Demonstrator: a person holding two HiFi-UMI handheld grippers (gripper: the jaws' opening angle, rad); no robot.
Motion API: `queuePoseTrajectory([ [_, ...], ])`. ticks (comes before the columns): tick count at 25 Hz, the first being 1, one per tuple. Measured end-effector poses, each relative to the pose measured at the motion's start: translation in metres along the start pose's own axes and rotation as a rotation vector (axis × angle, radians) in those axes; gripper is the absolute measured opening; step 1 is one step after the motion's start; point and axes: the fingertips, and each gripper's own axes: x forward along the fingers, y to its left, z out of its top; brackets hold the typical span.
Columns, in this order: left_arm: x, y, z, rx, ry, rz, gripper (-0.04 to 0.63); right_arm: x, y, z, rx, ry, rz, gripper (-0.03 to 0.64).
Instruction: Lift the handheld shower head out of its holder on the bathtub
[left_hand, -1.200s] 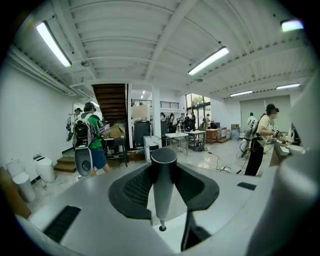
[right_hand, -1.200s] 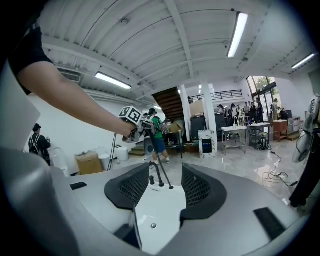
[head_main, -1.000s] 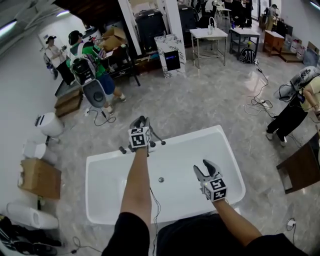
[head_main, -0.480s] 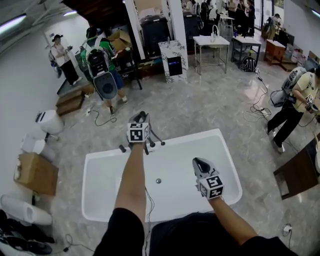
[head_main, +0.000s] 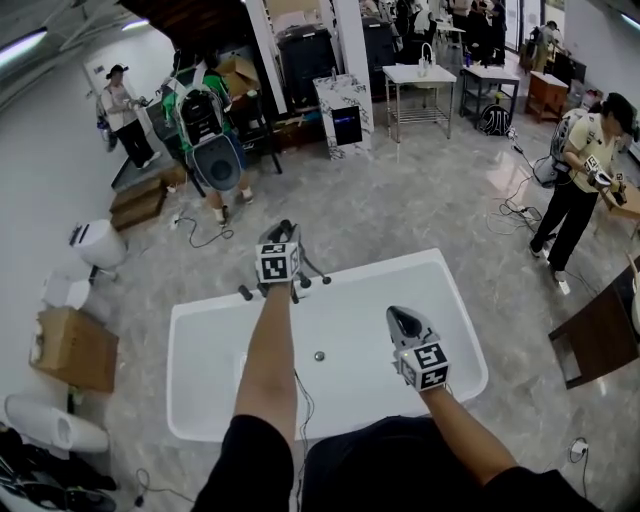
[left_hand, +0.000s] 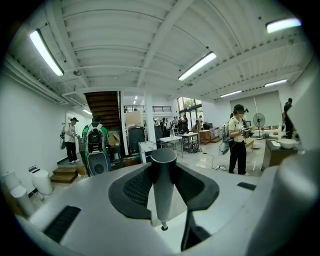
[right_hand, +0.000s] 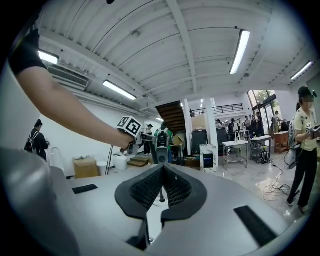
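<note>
The white bathtub (head_main: 190, 330) lies below me, its faucet set (head_main: 300, 287) on the far rim. My left gripper (head_main: 283, 233) is above that faucet set, its jaws partly apart and shut on the shower head's grey cylindrical handle (left_hand: 163, 192), which stands upright between the pads. The spray end of the shower head is hidden. My right gripper (head_main: 403, 319) hovers over the tub's right half, shut with nothing between its pads (right_hand: 172, 187). From the right gripper view, the left gripper (right_hand: 131, 131) shows at the left, beyond my forearm.
A cardboard box (head_main: 72, 350) and white fixtures (head_main: 95, 246) stand left of the tub. A dark wooden piece (head_main: 600, 338) sits at the right. Several people stand around, one close at the right (head_main: 575, 175). Cables (head_main: 515, 210) trail on the floor beyond the tub.
The right gripper's jaws went from wide open to shut, empty. The left gripper kept its hold on the handle and stayed over the faucet set.
</note>
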Motion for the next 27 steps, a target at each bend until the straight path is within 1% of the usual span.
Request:
queuePoseTrajectory([
  [10, 0.013, -0.001, -0.004, -0.005, 0.002, 0.001, 0.127, 0.003, -0.011, -0.007, -0.01, 0.015, -0.008, -0.002],
  [22, 0.016, 0.001, -0.009, -0.011, 0.016, 0.011, 0.127, 0.006, -0.014, -0.011, -0.018, 0.021, 0.007, -0.002],
  [27, 0.014, 0.001, -0.018, -0.018, 0.026, 0.008, 0.127, 0.005, -0.009, -0.014, -0.017, 0.025, 0.015, -0.002],
])
